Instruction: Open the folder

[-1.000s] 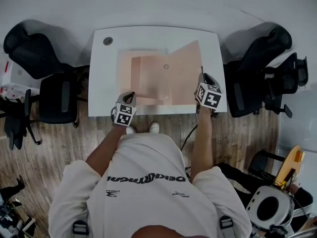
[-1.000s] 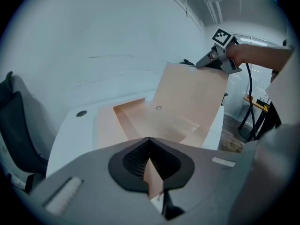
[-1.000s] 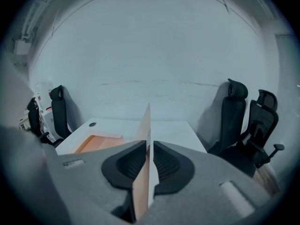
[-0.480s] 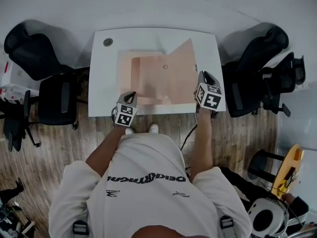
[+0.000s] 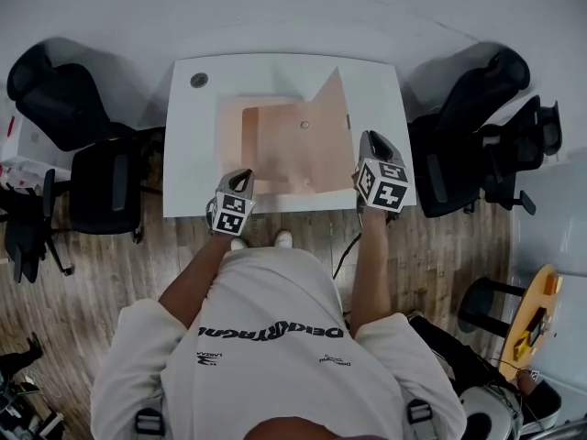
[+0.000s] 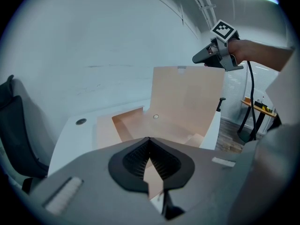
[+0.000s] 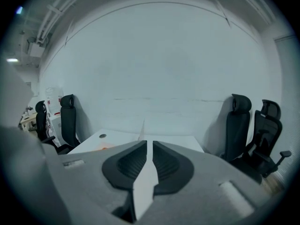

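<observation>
Over the last second, raised the cover (image 5: 312, 140) of the folder (image 5: 229, 145) higher with the right gripper (image 5: 366, 138) and swung it further toward the left edge of the table (image 5: 188, 177). Stands steeply now, close to upright, with its free corner toward the far edge. Have just been closing the right jaws a little, with the cover's thin edge between them; clamped on that sheet, seen edge-on in the right gripper view. Kept the left gripper (image 5: 240, 180) where it was at the near edge, jaws together on the flat part of the folder by its near-left corner, pinning it down. By this reading about halfway opened: probably still to carry the cover on over toward the left and lay it flat, without letting go of the pinned part. Some risk of the thin sheet slipping out of so narrow a pinch, or of the whole folder sliding if the left grip eases. Lies mid-table, reaching the near edge, flat apart from the raised cover. Elsewhere on the white table, only a round grommet (image 5: 199, 79) at the far-left corner. Around it, dark office chairs (image 5: 55, 99) on both sides, a wood-pattern floor (image 5: 440, 264) below the near edge, and a pale bare wall (image 7: 154, 69) beyond the far edge.
</observation>
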The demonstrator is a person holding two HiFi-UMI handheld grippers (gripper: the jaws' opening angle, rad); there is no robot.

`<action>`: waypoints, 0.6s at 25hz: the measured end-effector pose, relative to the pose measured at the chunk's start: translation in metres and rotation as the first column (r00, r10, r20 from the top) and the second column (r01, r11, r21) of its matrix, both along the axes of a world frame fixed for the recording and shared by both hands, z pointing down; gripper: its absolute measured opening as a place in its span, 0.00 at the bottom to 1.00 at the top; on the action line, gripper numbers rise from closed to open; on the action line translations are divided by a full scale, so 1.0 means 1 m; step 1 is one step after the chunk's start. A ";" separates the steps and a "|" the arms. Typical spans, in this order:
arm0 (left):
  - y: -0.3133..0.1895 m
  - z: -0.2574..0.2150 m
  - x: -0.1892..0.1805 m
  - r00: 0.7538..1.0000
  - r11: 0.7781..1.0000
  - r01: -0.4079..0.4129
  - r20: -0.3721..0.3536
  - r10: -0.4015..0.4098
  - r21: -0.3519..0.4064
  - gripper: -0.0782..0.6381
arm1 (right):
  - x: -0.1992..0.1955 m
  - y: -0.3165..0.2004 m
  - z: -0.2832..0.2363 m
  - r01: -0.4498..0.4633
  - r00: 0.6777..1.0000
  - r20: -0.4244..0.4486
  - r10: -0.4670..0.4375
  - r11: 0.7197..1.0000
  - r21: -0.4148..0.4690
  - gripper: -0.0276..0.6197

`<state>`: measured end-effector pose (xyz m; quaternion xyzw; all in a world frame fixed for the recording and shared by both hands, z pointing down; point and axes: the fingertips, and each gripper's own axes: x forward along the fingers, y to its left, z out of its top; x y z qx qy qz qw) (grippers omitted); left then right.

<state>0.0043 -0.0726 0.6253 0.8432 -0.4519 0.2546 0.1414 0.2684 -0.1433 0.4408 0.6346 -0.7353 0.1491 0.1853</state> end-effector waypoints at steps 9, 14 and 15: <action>0.000 -0.008 -0.004 1.000 1.000 0.011 -0.026 -0.010 0.016 0.10 | -0.023 0.005 -0.027 0.027 0.999 0.038 -0.029 0.998 0.061 0.05; -0.001 -0.015 -0.007 0.999 0.999 0.023 -0.047 -0.021 0.024 0.10 | -0.041 0.008 -0.038 0.053 0.996 0.063 -0.059 0.995 0.081 0.05; -0.002 -0.017 -0.007 0.998 0.999 0.024 -0.050 -0.023 0.025 0.10 | -0.044 0.009 -0.039 0.059 0.996 0.066 -0.065 0.995 0.084 0.05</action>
